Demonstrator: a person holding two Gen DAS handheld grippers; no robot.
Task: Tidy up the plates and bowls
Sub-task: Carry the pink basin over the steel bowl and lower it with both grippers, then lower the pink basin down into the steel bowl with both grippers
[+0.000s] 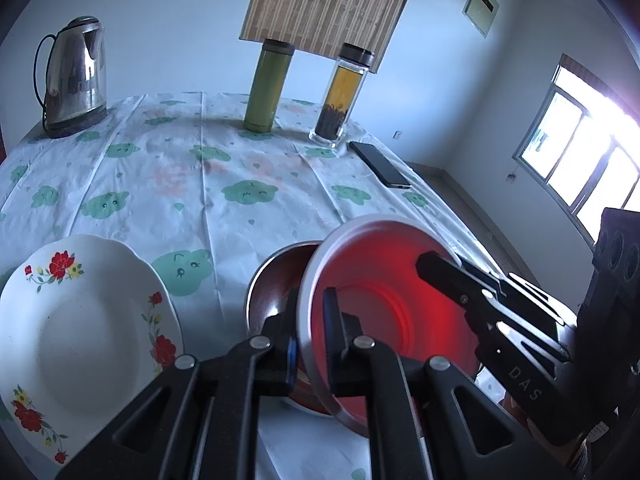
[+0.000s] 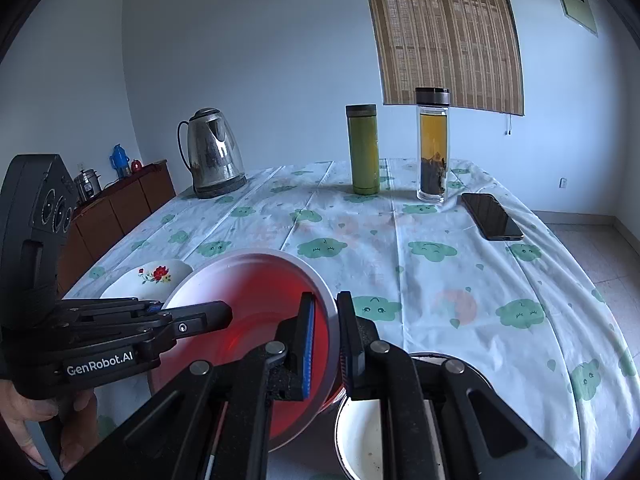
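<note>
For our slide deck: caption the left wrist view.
Both tools grip a tilted red bowl's rim beside a floral plate.

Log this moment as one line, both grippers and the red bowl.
left gripper: shut on red bowl rim | right gripper: shut on opposite rim | bowl: tilted, over brown bowl | floral plate: on table

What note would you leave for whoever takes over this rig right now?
Left gripper: shut on the red bowl's near rim.
Right gripper: shut on the opposite rim; the bowl hangs tilted between both.
Dark bowl: on the table, just behind the red one.
Floral plate: on the table to the left, alone.
White bowl: below the right gripper.
Done: red bowl gripped.
Left: probably set it down, then stack the rest.
</note>
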